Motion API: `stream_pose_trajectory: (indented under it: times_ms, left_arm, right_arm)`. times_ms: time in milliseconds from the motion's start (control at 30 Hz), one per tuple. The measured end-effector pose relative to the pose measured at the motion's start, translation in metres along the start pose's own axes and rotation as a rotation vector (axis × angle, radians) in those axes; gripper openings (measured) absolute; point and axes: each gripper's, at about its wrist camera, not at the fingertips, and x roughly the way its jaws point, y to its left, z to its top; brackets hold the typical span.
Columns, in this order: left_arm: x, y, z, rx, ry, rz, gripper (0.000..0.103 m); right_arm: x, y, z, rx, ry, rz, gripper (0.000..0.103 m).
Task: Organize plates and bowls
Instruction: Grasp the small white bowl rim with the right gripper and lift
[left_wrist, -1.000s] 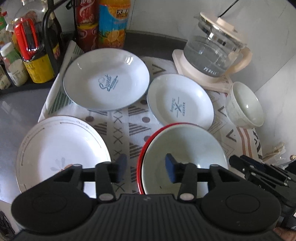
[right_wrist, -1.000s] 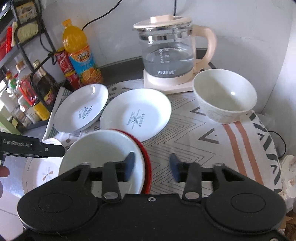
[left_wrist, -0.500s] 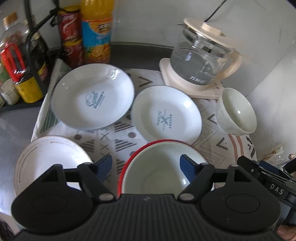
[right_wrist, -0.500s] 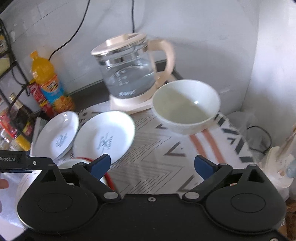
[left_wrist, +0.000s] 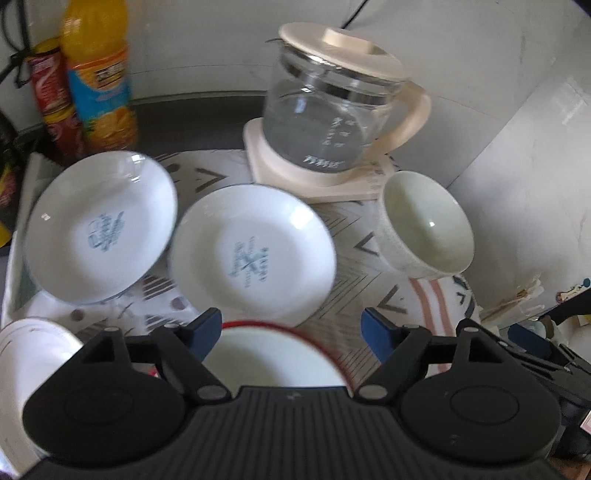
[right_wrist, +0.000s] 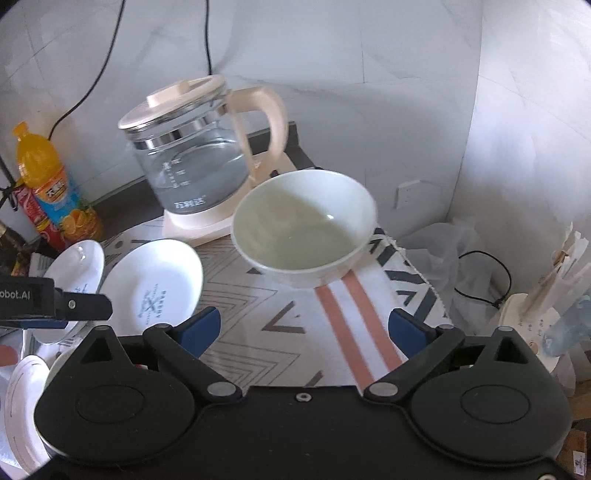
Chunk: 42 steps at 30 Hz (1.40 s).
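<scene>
Two white plates with blue print lie on the patterned cloth: one at left (left_wrist: 99, 229), one in the middle (left_wrist: 251, 254) (right_wrist: 155, 291). A white bowl (left_wrist: 428, 232) (right_wrist: 303, 232) stands at the right by the kettle. A red-rimmed bowl (left_wrist: 273, 354) sits just under my left gripper (left_wrist: 291, 328), which is open and empty. A flat white plate (left_wrist: 29, 365) lies at the near left. My right gripper (right_wrist: 304, 328) is open and empty, a short way in front of the white bowl.
A glass kettle (left_wrist: 332, 114) (right_wrist: 192, 158) on a beige base stands at the back. An orange juice bottle (left_wrist: 99, 74) and a red can (left_wrist: 55, 99) stand at the back left. Walls close the right side. A black cable (right_wrist: 484, 273) lies at right.
Both grippers opened wide. The left one moved forward over the red-rimmed bowl. The right one swung right and closer to the white bowl.
</scene>
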Motion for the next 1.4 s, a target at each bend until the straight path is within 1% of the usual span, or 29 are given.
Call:
stream_pose_trajectory:
  times_ms: [167,333,500,633,667,700,800,867,933,1000,1067,1167,1233,1300,1333,1400]
  left_arm:
    - [0.018,-0.017,0.012,0.02,-0.006,-0.029,0.081]
    - [0.037,-0.03,0.024,0.038,-0.014,-0.06,0.081]
    - [0.056,-0.041,0.037,0.025,-0.032,-0.061,0.081]
    - [0.072,-0.05,0.047,0.032,-0.036,-0.066,0.08]
    - [0.075,-0.053,0.049,0.032,-0.034,-0.068,0.08]
    - [0.079,-0.055,0.051,0.032,-0.033,-0.073,0.078]
    - [0.091,-0.062,0.054,0.031,-0.025,-0.086,0.078]
    - [0.099,-0.067,0.056,0.034,-0.034,-0.09,0.078]
    - [0.107,-0.072,0.056,0.042,-0.04,-0.083,0.077]
    - [0.117,-0.075,0.057,0.038,-0.034,-0.083,0.072]
    - [0.126,-0.078,0.057,0.032,-0.028,-0.08,0.069]
    - [0.136,-0.082,0.057,0.031,-0.021,-0.077,0.06]
    - [0.142,-0.084,0.056,0.022,-0.013,-0.076,0.054]
    - [0.147,-0.084,0.055,0.014,-0.003,-0.073,0.042]
    - [0.15,-0.084,0.054,0.009,0.001,-0.074,0.039]
    - [0.153,-0.083,0.052,-0.007,0.003,-0.091,0.028]
  right_arm:
    - [0.012,-0.01,0.008,0.007,-0.004,-0.029,0.097]
    - [0.029,-0.017,0.022,0.052,-0.003,-0.028,0.093]
    - [0.047,-0.021,0.034,0.067,0.003,-0.032,0.089]
    - [0.063,-0.029,0.039,0.122,0.023,-0.048,0.08]
    - [0.066,-0.032,0.039,0.139,0.029,-0.046,0.079]
    - [0.07,-0.034,0.039,0.153,0.038,-0.042,0.076]
    - [0.08,-0.037,0.037,0.159,0.049,-0.038,0.071]
    - [0.086,-0.04,0.036,0.166,0.058,-0.043,0.066]
    - [0.091,-0.045,0.034,0.188,0.07,-0.043,0.058]
    - [0.098,-0.05,0.033,0.208,0.08,-0.036,0.053]
    - [0.101,-0.052,0.032,0.221,0.08,-0.028,0.052]
    - [0.109,-0.053,0.034,0.231,0.085,-0.019,0.046]
    - [0.115,-0.053,0.035,0.245,0.095,0.0,0.037]
    - [0.123,-0.052,0.035,0.258,0.101,0.022,0.029]
    - [0.123,-0.051,0.036,0.26,0.093,0.017,0.027]
    - [0.123,-0.048,0.036,0.248,0.088,0.008,0.025]
